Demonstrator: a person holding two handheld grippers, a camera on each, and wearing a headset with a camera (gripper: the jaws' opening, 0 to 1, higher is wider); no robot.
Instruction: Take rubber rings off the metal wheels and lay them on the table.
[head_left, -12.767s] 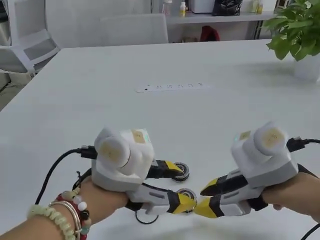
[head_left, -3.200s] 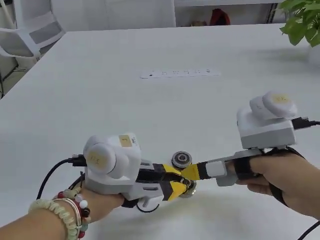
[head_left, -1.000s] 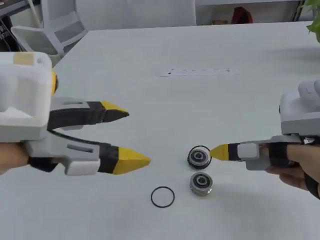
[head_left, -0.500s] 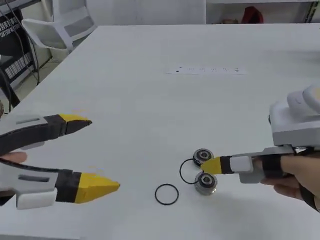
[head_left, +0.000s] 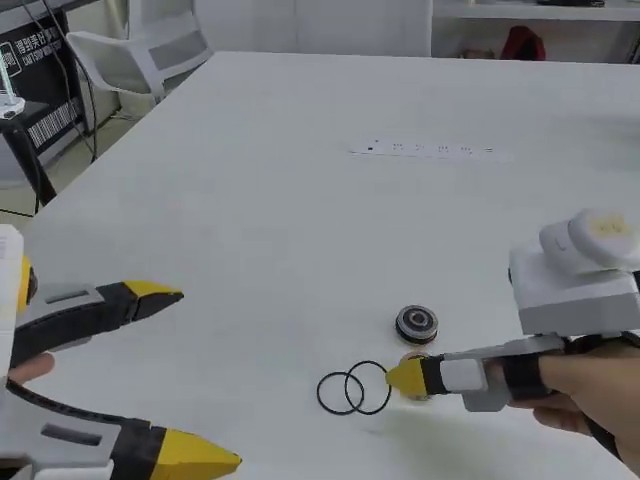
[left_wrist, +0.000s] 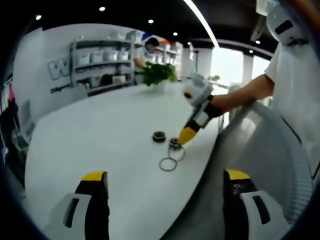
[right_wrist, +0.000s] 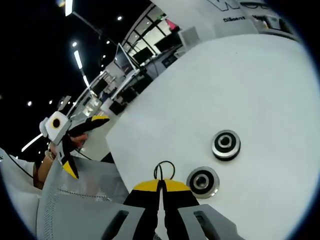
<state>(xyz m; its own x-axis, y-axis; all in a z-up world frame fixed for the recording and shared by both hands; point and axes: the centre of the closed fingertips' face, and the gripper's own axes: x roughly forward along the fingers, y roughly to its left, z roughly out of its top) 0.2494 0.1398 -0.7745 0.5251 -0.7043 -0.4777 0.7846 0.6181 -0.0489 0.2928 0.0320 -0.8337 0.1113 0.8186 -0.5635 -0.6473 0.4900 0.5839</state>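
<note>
The right gripper (head_left: 390, 377) is low over the white table (head_left: 300, 200) with its two jaws pressed tight together. The edge of the right ring (head_left: 368, 363) looks pinched between the yellow tips, and in the right gripper view the thin black loop comes straight out of them. I think it is held this low so the ring can be set down flat and not dropped or flicked away. The left ring (head_left: 319, 392) lies flat on the table, and the two rings cross over each other a little, so both end up in one spot just beside the wheels. The near wheel (right_wrist: 202, 180) sits right next to the gripper tips, and the far wheel (head_left: 417, 323) sits a bit further off, apart from it. With two wheels and two rings, my guess is that both rings are off and the job is almost done, though I cannot tell if any rubber is left on a wheel. The left gripper (head_left: 211, 378) is off to the person's left, well away from the wheels, with its jaws spread wide and nothing in them. It seems to be kept out of the way because no wheel needs holding right now. What is left is for the right jaws to let go of the ring
</note>
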